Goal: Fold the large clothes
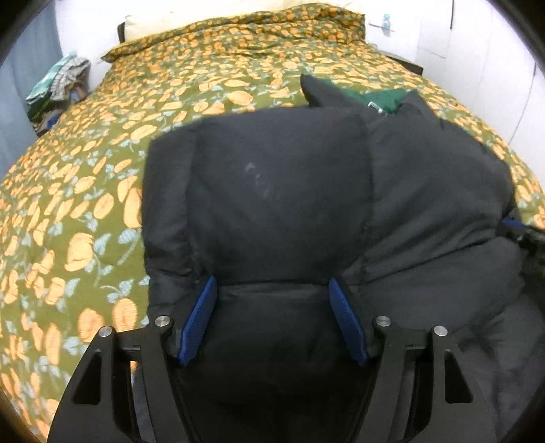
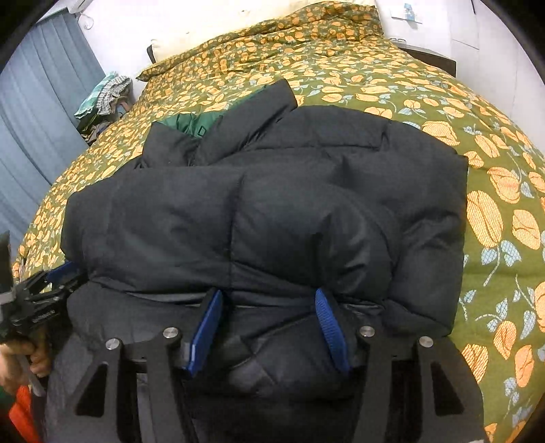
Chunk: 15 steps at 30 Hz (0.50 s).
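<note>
A black puffer jacket [image 1: 279, 191] with a green lining [image 1: 378, 97] lies on the bed, its near half doubled over. My left gripper [image 1: 272, 286] stands wide open over the near edge of the jacket, blue pads on either side of the padded fabric without pinching it. In the right wrist view the same jacket [image 2: 272, 204] fills the middle, and my right gripper [image 2: 269, 296] is wide open at its near fold. The left gripper [image 2: 51, 283] also shows at the left edge of that view, held by a hand.
The bed is covered by a green quilt with orange flowers [image 1: 85, 204]. A pile of clothes [image 1: 58, 88] sits at the far left beside a grey curtain [image 2: 41, 112]. A pillow [image 1: 160, 24] and white wall lie behind.
</note>
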Tool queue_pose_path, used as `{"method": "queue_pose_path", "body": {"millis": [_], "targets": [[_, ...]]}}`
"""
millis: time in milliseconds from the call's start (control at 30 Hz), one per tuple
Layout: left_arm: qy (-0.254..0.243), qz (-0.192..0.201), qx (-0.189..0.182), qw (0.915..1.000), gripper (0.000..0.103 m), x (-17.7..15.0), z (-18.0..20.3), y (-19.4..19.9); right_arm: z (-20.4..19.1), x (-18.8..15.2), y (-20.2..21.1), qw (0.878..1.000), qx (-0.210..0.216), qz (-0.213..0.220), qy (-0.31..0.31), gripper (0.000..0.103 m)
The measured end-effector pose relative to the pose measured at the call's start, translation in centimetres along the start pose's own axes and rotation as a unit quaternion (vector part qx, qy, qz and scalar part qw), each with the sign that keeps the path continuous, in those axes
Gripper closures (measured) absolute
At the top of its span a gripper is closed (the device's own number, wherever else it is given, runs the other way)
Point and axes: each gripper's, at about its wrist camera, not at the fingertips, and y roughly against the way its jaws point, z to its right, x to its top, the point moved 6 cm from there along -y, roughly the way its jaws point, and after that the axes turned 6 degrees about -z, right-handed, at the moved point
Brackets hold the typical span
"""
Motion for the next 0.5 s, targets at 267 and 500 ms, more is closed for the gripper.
{"method": "queue_pose_path", "body": {"millis": [267,500], "targets": [[0.053,0.016,-0.026,0.9981,0.025,5.5,-1.6,-0.5,0.2,-0.4,0.0,1.000,0.006,0.009,-0.005,0.046],[0.043,-0.010,-0.015,0.9989,0.025,4.3,-1.3,-4.1,0.2,-0.6,0.2,1.000,0.006,0.012,-0.001,0.046]]}}
